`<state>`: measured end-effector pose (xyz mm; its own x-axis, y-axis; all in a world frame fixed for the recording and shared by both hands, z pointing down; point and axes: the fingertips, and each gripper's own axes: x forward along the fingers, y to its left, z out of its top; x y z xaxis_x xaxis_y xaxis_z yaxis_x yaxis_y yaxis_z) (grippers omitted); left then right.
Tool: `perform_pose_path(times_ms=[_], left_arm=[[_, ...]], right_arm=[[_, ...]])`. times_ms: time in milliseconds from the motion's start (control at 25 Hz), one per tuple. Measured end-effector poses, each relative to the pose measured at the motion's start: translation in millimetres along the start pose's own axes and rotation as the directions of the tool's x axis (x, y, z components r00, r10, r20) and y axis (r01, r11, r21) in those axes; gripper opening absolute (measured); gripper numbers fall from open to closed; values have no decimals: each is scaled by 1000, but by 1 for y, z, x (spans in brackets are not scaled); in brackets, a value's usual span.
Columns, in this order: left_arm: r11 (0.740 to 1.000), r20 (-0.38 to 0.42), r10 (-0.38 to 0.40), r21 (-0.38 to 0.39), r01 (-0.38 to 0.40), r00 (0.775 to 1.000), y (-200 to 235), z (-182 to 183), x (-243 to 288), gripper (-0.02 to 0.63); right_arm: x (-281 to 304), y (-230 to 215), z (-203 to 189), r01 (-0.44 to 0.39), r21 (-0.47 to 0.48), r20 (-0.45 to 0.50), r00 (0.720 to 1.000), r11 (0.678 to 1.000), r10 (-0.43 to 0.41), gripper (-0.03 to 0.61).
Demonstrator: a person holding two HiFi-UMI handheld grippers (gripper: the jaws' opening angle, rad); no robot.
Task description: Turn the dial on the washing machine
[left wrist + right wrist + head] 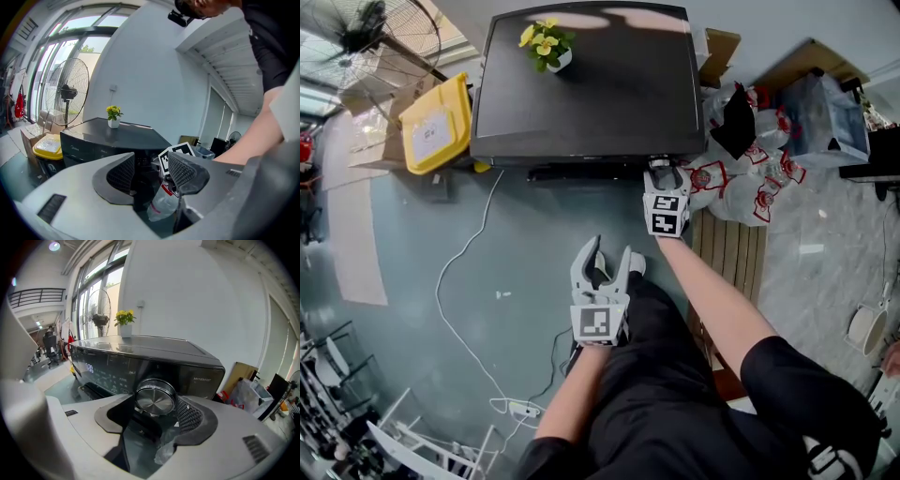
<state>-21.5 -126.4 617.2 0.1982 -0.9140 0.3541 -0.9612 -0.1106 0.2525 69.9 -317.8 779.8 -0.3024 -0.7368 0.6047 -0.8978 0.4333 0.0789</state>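
A black washing machine (pixel 591 84) stands ahead of me, its control panel (pixel 108 373) lit. The round silver dial (pixel 155 401) sits at the panel's right end. My right gripper (pixel 666 174) reaches the machine's front right edge. In the right gripper view its jaws (pixel 154 412) flank the dial on both sides, and the pads (pixel 188 416) look pressed against its rim. My left gripper (pixel 603 259) hangs back over the floor, open, with nothing between its fingers (pixel 180 171). In the left gripper view the machine (pixel 112 140) is at some distance.
A small pot of yellow flowers (pixel 548 45) stands on the machine's top. A yellow bin (pixel 436 122) and a fan (pixel 384 33) are to the left, tied plastic bags (pixel 741 178) and a wooden pallet (pixel 731 253) to the right. A white cable (pixel 459 272) runs across the floor.
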Motion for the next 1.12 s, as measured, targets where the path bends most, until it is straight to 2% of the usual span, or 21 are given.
perform_pose_path(times_ms=[200,360,560,680,920,1120], left_arm=[[1000,-1,-7,4,7,1000,-2,-2,-1,199],[1000,6,-8,-14,8,1000,-2,1,-1,198],[1000,3,-5,-8,5,1000,-1,1,1,198],[1000,2,-8,2,8,1000,-2,1,2,198],[1000,-4,-18,2,18,1000,-7,1,4,198],[1000,-5,-18,-9,18,1000,-8,1,5,198]], right_arm=[[-1,-1,-1,-1,33,2,1000,999,1,244],[-3,-3,0,-43,113,29,999,993,40,245],[-2,-7,1,-128,260,89,990,957,109,245],[-2,-9,1,-155,304,116,985,940,125,245],[-2,-8,1,-160,288,115,985,944,132,245],[-8,-6,3,-130,194,108,988,972,110,245]])
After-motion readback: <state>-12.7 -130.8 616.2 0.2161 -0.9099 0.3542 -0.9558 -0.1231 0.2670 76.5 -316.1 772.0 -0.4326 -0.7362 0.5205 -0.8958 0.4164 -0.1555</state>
